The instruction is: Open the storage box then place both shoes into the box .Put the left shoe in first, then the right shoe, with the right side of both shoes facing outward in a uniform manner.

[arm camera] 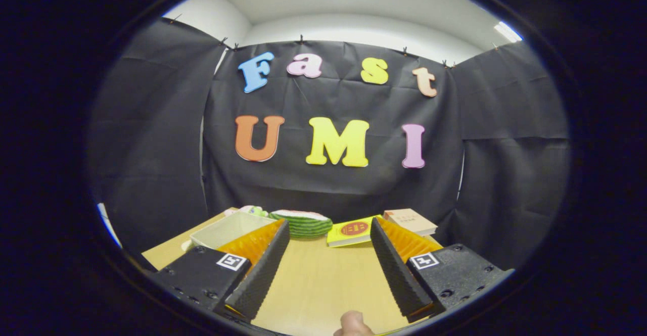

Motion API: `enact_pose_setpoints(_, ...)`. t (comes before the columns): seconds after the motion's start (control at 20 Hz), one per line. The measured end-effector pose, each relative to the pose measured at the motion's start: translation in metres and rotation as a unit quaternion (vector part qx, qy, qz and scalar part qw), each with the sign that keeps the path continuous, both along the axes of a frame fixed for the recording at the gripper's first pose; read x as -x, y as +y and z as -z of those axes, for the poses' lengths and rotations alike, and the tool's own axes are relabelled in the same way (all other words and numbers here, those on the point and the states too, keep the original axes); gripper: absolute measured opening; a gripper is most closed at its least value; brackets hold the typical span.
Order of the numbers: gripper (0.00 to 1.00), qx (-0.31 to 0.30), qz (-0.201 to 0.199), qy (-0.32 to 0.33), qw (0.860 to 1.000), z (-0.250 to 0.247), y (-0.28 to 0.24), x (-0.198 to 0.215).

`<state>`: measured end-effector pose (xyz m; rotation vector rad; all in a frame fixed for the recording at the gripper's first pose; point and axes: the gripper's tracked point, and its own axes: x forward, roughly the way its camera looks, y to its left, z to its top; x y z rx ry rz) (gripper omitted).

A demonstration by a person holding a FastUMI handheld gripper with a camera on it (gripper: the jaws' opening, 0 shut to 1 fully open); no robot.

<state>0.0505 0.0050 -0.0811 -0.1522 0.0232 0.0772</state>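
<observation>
gripper (pixel 328 245) level, fingers spread wide, holding nothing | table (pixel 323 280) bare between | books (pixel 354 231) beyond

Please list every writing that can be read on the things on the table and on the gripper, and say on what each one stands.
Yellow book: a red round mark with writing, too blurred to read.
Beige book: faint lines on the cover, too small to read.
Gripper, open over the table: square black-and-white markers, patterns only, no words.
No text here can be quoted.
</observation>
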Motion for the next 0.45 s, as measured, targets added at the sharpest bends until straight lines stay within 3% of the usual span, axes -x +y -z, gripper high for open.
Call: enact_pose_setpoints(0.45,1.00,-0.013,-0.006,0.029,0.999,0.020,-0.029,-0.007)
